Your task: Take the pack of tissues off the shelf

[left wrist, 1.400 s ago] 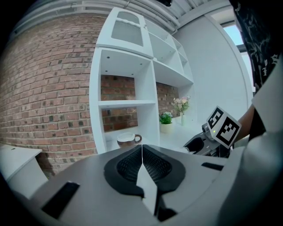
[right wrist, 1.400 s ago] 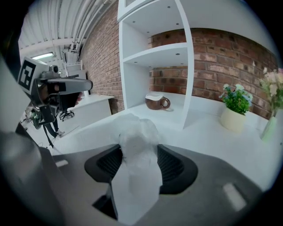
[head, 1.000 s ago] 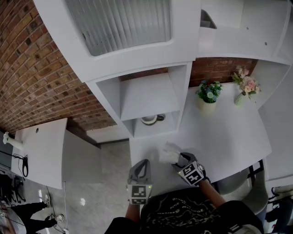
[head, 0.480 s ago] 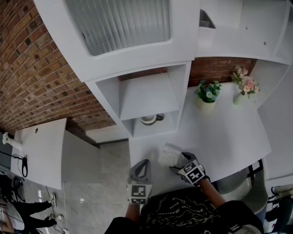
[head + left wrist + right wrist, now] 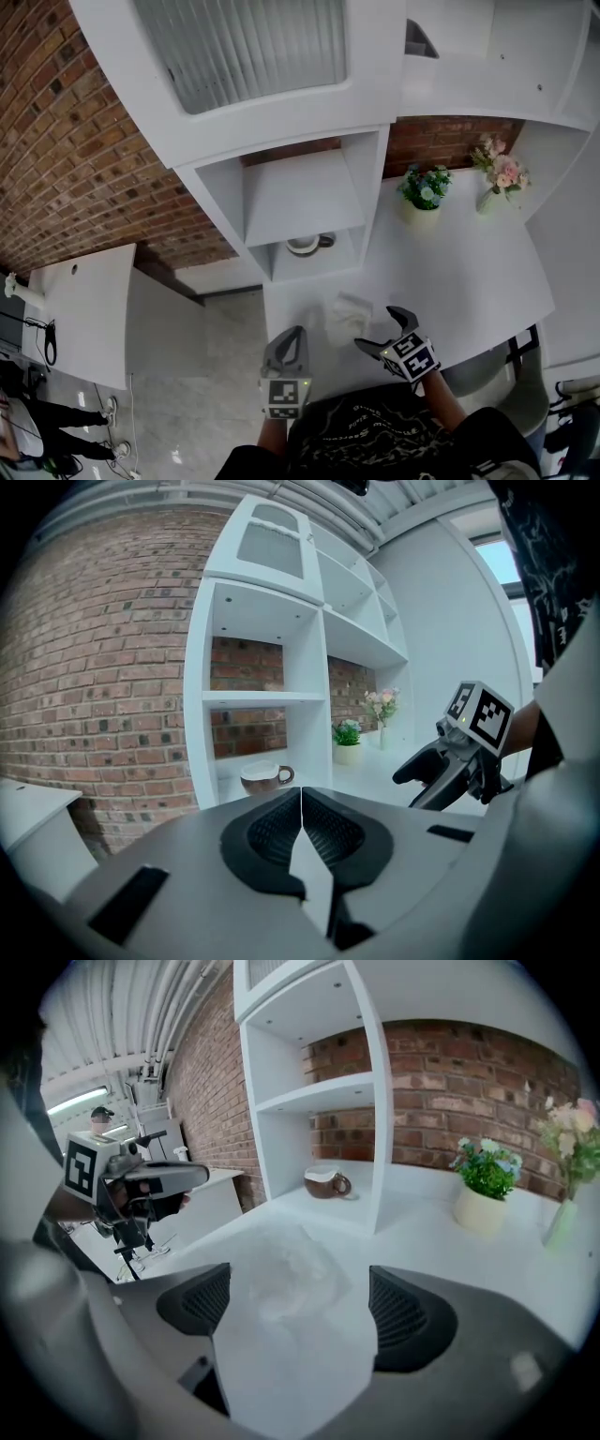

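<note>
Just in front of the white shelf unit (image 5: 302, 195), on the white counter (image 5: 469, 272) that runs out from its foot, lies the pack of tissues (image 5: 349, 312): a soft white packet, flat on the surface and clear of every compartment. The right gripper (image 5: 378, 328) hangs on the side of the pack away from the shelf unit, tilted down toward it. Its jaws have just been opening and now stand wide apart. In the right gripper view the pack (image 5: 281, 1269) shows in the gap between the two pads, but neither pad touches it.

The left gripper (image 5: 290, 334) is held farther from the shelf unit's front than the pack, off toward the counter's open end, and points roughly at the unit. Its jaws are pressed together with nothing between them, as the left gripper view (image 5: 302, 803) shows plainly.

Inside the shelf unit's lowest compartment stands a brown-and-white mug (image 5: 307, 245), handle turned toward the counter side. Beyond the unit's side panel, against the brick wall (image 5: 75, 141), a small potted plant (image 5: 427, 192) in a pale pot sits on the counter. A slim vase of pink flowers (image 5: 499, 178) stands farther from the unit than the plant.
</note>
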The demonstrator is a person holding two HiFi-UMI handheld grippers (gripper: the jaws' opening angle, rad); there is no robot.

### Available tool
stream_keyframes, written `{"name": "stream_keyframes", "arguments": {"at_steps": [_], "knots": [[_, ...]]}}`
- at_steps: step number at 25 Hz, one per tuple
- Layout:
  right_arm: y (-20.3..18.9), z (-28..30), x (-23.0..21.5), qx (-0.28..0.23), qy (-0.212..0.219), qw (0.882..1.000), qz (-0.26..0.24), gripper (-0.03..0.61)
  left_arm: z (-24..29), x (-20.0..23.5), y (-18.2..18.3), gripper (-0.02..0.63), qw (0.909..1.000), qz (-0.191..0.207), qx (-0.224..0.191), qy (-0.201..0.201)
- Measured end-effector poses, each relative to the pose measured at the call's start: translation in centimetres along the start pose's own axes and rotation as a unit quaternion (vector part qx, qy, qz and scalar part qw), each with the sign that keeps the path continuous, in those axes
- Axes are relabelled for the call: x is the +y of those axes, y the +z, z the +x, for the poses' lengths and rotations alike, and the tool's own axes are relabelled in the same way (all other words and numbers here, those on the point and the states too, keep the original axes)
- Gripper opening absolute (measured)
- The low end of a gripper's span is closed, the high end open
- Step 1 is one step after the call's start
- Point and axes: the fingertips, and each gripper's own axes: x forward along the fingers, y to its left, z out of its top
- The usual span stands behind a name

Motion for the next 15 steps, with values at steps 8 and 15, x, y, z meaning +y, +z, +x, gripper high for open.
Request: {"name": "stream_keyframes", "arguments": {"at_steps": [8,15], "knots": [[4.6,-3.4,-1.1,-0.083,-0.03,0.996,-0.02,0.449,-0.3,0.2,1.0,0.009,0.9998,0.01,-0.017,0.0],[8.0,-5.6,-0.9,-0.13,-0.034,0.99,-0.044,0.449,-0.6,0.2,2.5,0.009,0.9995,0.005,-0.03,-0.002]]}}
